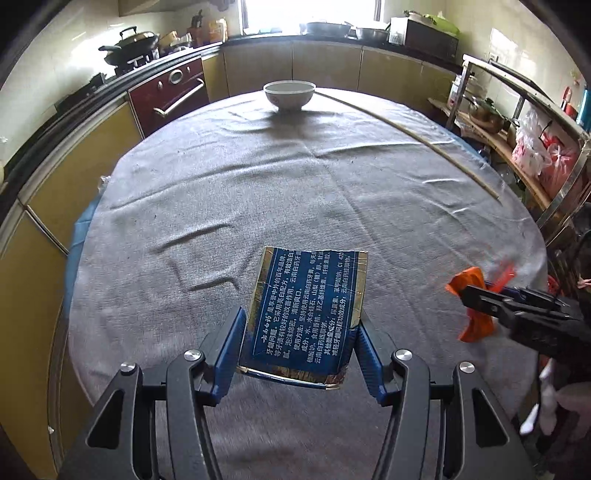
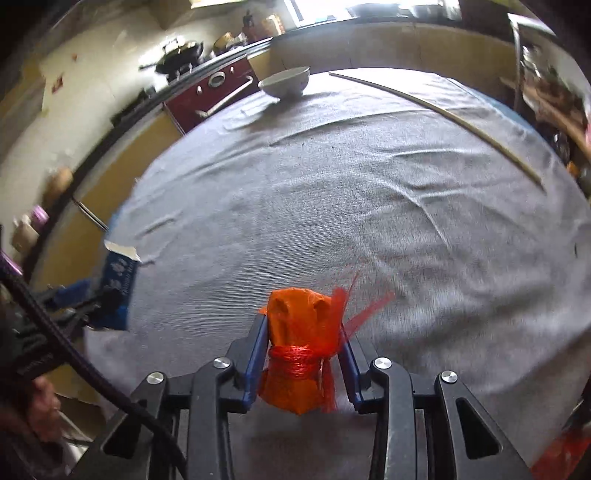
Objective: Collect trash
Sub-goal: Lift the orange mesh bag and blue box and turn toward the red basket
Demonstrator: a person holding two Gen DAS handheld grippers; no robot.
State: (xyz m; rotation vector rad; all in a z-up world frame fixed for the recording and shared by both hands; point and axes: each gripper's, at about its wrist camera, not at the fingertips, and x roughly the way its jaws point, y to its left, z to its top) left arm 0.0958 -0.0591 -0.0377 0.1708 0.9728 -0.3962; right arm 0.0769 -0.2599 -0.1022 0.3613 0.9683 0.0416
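Daylight pours in from the window [image 1: 310, 13] at the far wall, blown out to white. The bowl [image 1: 289, 95] casts a soft shadow toward us on the grey tablecloth [image 1: 258, 192]. The right view is smeared, probably by motion. Both views bend at the edges.

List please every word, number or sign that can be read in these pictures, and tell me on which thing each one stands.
"牙龈问题" and "使用方法": white print on the blue box that the left gripper holds.
"成分:": same box.
Remaining lines on that box: too small to read reliably.
The box's other face in the right wrist view: white marks, blurred.
Orange bundle in the right gripper: no text.
Bowl: none readable.
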